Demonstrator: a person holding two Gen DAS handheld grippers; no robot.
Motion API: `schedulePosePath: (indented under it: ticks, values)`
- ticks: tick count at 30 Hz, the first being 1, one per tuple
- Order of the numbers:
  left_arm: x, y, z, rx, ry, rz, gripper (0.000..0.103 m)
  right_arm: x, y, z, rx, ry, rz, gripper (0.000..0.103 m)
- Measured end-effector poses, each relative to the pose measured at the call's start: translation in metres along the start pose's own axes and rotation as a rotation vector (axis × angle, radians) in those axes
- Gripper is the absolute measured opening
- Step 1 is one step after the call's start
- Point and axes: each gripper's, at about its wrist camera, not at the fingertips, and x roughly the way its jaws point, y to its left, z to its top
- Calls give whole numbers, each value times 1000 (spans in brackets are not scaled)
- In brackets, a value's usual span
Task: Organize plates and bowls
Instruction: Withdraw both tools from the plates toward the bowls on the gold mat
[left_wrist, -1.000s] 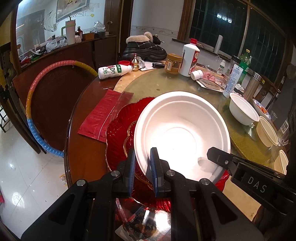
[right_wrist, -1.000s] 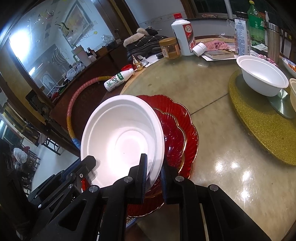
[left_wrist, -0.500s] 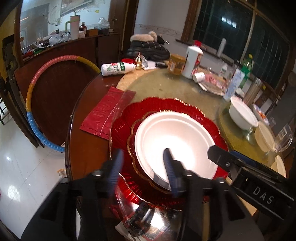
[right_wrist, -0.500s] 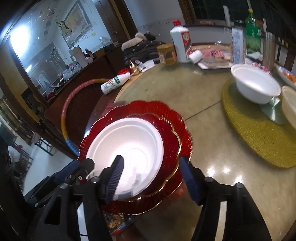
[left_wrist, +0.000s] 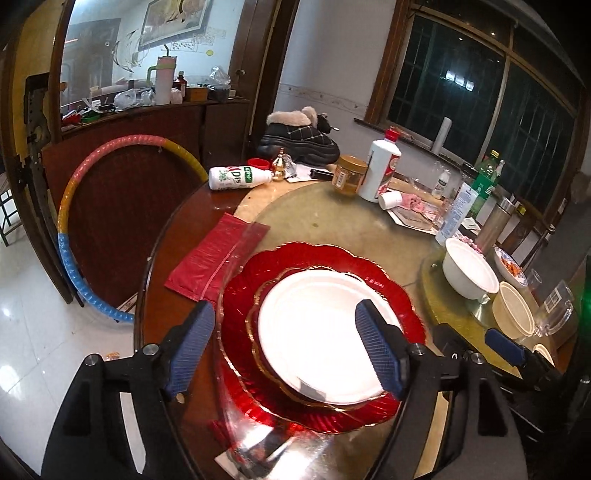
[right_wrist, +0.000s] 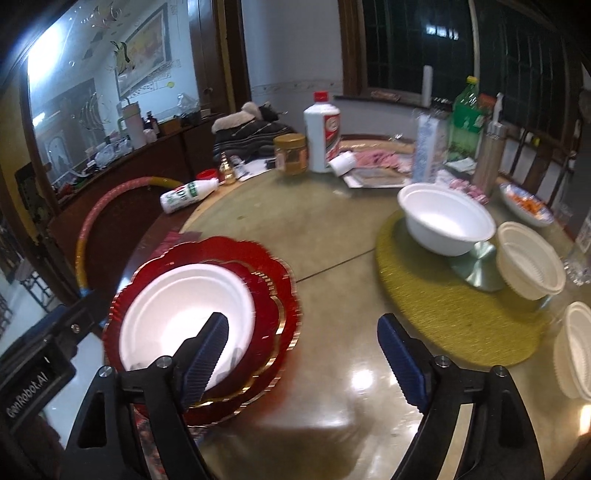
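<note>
Both wrist cameras look steeply down, close over the shared white plate (left_wrist: 317, 332).

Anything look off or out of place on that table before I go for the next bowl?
The plate stack looks tidy: the white plate sits centred on the red plates. The odd ones: a white bottle lies tipped on its side near the far edge, and a fur-lined boot sits on the tabletop behind it.

Plate (left_wrist: 321, 343) on stacked plates (left_wrist: 240, 295)
</note>
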Motion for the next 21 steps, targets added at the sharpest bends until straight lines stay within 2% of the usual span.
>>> schedulePosePath:
  ticks: [21]
  values:
    - [-11,-60,-14,116,3,-68,79,-23,-65,-13,85,-56,-136,87]
